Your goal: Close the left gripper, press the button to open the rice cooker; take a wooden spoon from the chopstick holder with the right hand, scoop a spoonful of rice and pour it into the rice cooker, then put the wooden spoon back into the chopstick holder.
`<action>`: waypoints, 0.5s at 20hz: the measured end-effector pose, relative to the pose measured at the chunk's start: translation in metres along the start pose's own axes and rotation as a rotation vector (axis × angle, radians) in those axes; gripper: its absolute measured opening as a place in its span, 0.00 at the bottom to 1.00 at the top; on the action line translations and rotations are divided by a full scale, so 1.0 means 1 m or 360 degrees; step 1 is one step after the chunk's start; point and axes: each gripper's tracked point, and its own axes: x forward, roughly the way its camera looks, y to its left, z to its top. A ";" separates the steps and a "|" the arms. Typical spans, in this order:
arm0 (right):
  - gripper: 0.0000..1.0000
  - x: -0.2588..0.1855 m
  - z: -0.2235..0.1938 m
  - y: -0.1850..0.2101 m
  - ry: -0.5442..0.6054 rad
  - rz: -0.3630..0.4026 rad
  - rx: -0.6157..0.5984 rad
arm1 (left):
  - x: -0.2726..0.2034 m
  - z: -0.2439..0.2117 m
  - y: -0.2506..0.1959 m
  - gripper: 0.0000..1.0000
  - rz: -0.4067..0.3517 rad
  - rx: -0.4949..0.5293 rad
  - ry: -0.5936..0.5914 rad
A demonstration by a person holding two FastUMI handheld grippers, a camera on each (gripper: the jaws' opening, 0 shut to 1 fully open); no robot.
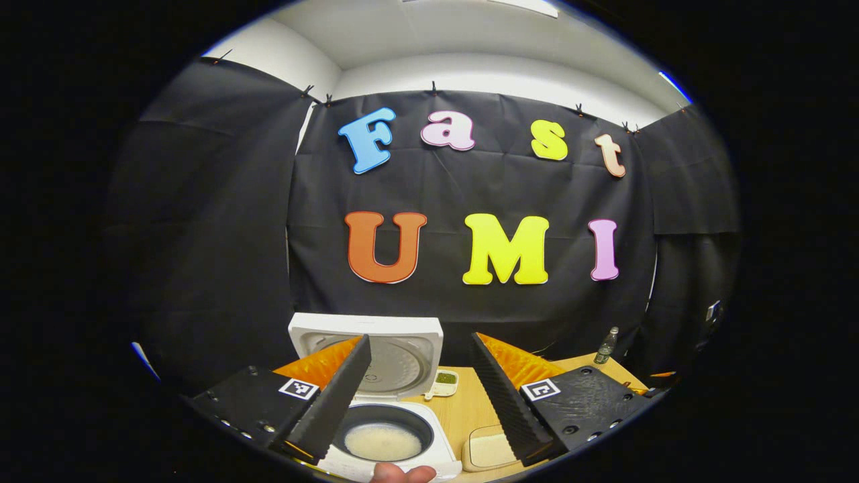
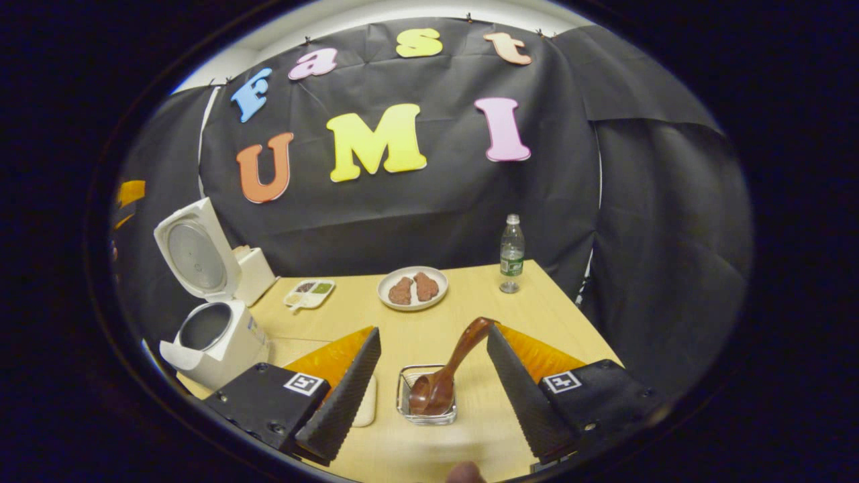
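Observation:
In the left gripper view the white rice cooker [image 1: 429,463] stands open just below me, lid [image 1: 402,335] upright, with rice in its dark inner pot [image 1: 382,439]. My left gripper [image 1: 420,339] hangs open above it, holding nothing. In the right gripper view the cooker [image 2: 215,342] sits at the table's left end. The wooden spoon [image 2: 446,376] stands bowl-down in a clear square holder [image 2: 426,409], its handle leaning up to the right. My right gripper [image 2: 433,330] is open around and above it; the handle's end lies close to one fingertip [image 2: 493,335], and touching cannot be told.
A beige rice dish [image 1: 486,449] lies right of the cooker, partly behind my finger [image 2: 368,406]. On the wooden table [image 2: 470,295] are a plate of meat [image 2: 413,288], a small condiment tray [image 2: 309,293] and a water bottle [image 2: 511,253]. Black cloth walls surround the table.

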 end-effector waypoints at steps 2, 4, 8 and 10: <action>0.99 0.023 -0.016 -0.013 0.0060 -0.0005 0.0038 | 0.003 -0.003 -0.010 0.94 -0.0014 -0.0006 -0.0005; 0.94 0.046 -0.031 -0.022 0.0115 -0.0004 0.0064 | 0.010 -0.004 -0.010 0.94 0.0024 0.0004 -0.0023; 0.76 0.083 -0.052 -0.028 0.0217 0.0049 0.0151 | 0.021 -0.013 -0.020 0.94 0.0041 0.0021 0.0019; 0.72 0.093 -0.060 -0.023 0.0262 0.0089 0.0190 | 0.028 -0.017 -0.023 0.94 0.0059 0.0027 0.0030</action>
